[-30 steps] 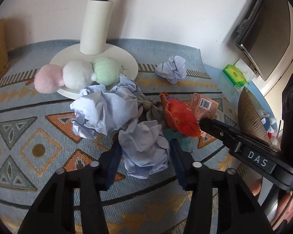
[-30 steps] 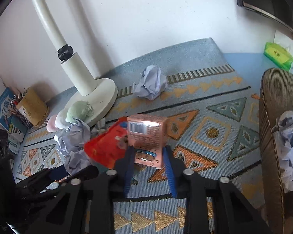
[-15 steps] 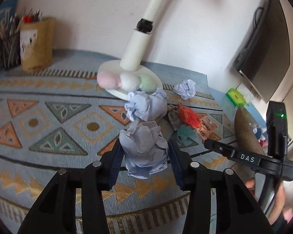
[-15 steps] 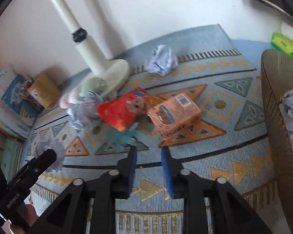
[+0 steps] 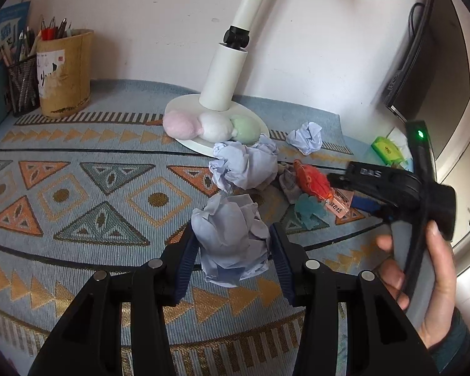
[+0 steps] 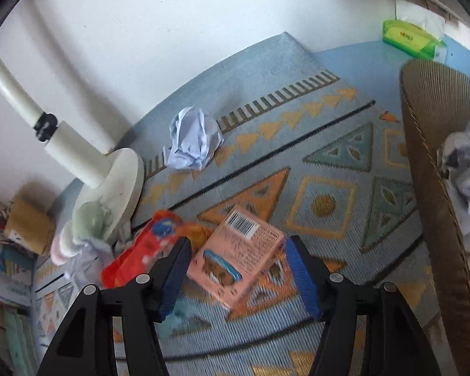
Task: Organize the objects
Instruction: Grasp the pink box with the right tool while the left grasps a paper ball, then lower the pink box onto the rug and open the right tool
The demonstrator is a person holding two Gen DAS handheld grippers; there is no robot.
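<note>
Left wrist: gripper (image 5: 233, 244) clamping paper ball (image 5: 232, 238)

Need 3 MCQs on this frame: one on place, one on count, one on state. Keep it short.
1. Where do the plush balls sit?
A. on the lamp base
B. in the basket
C. in the pen cup

2. How many plush balls are there?
A. two
B. three
C. five

3. What is the state of the left tongs?
A. open, empty
B. shut on a paper ball
C. shut on the pink box

Key: 1 A, they rest on the white lamp base. 2 B, pink, white, green. 3 B, both pads press the paper ball.
</note>
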